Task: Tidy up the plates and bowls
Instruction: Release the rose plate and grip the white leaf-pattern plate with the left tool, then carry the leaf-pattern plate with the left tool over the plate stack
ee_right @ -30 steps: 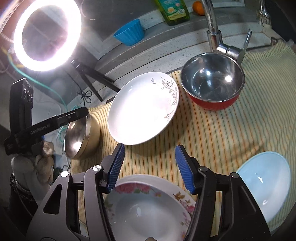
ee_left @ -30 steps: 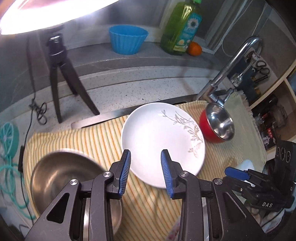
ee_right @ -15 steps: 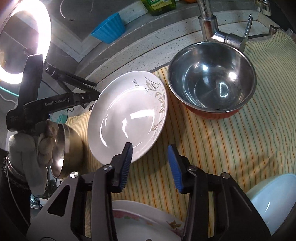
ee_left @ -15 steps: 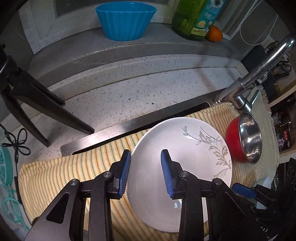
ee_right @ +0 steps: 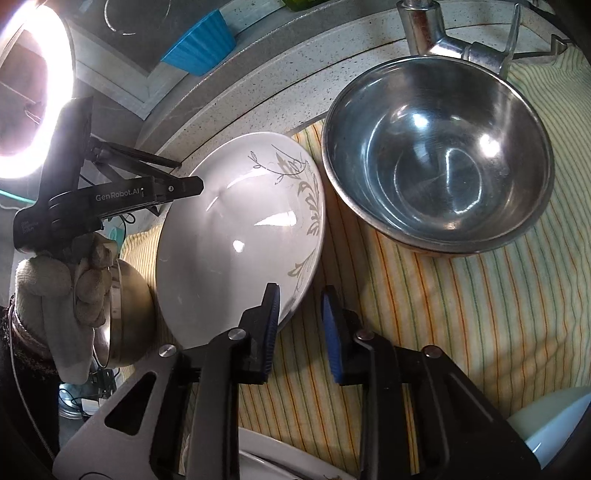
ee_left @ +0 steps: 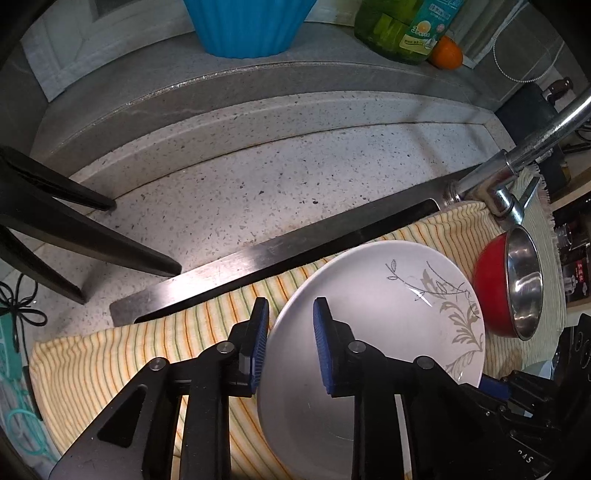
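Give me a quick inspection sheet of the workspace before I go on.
Surface: yellow striped cloth over a speckled stone counter.
Job's things: white leaf-patterned plate; red-sided steel bowl; plain steel bowl; pale blue plate; floral-rimmed plate at the right view's bottom edge.
Clutter: blue fluted bowl, green detergent bottle, orange fruit on the back ledge.
Grippers: left tool open, straddling the white plate's rim; right tool open, at that plate's near edge.
Cables: black cord, teal cord.
Surroundings: chrome faucet, ring light, black tripod.
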A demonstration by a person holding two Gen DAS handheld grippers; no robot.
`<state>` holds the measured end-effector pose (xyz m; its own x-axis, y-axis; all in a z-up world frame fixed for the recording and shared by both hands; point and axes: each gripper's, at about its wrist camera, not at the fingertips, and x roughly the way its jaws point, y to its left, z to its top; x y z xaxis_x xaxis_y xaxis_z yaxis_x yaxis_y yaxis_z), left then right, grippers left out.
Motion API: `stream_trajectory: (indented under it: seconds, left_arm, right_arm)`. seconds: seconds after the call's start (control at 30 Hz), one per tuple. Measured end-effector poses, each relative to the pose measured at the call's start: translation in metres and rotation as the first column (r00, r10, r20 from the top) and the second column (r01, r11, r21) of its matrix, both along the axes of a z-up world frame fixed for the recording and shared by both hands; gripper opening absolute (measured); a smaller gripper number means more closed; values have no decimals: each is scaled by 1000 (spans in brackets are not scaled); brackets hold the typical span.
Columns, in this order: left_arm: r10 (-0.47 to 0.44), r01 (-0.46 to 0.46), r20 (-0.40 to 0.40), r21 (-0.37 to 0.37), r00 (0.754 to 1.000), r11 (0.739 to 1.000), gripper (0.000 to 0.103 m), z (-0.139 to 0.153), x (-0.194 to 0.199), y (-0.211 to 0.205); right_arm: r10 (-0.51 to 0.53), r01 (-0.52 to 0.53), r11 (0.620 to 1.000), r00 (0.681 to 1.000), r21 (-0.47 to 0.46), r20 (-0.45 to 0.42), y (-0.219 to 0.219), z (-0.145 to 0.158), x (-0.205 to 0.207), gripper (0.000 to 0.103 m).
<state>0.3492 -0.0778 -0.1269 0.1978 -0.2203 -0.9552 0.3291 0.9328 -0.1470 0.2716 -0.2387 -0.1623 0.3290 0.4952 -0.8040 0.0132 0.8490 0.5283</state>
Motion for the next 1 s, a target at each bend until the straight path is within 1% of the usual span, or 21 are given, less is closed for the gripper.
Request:
stream_trajectory:
  seconds: [0.03,0.27,0.4,0.47,0.57,0.67,0.8,1.0]
  left_arm:
    - [0,0,-3,-1,1000,1000,21,-1,0,1]
    - [-15,15,-16,11,1000,1000,21,-4,0,1]
    - [-15,15,-12,14,1000,1000,21,-5,-1,-3]
    - [-9,9,-18,5,1000,1000,21,-4,-2,-1]
    - [-3,2,-30,-18,1000,1000,21,-2,-5,2]
    - [-3,2,-21,-21,1000,1000,21,3,-8,3]
    - [12,-12,-7,-45,1000,999,21,13,-13,9]
    - [13,-12,4,-49,1000,999,21,20,-23,10]
  right_arm:
    - [7,-7,1000,1000,2,3,1,0,0,18]
    - [15,-15,1000,1000,8,0,-2,-2,-1,17]
    - [27,-27,999,1000,-19,8,1,1,-2,17]
    - [24,-24,1000,1000,-18,3,0,2,-4,17]
    - [26,-26,1000,1000,-15,-1,0,3,-6,17]
    - [26,-26,1000,1000,-9,1,-1,6,-8,17]
    - [34,-34,999,999,-5,13,0,14,-13,17]
    - [30,-30,1000,999,3,28,-3,22,-22,17]
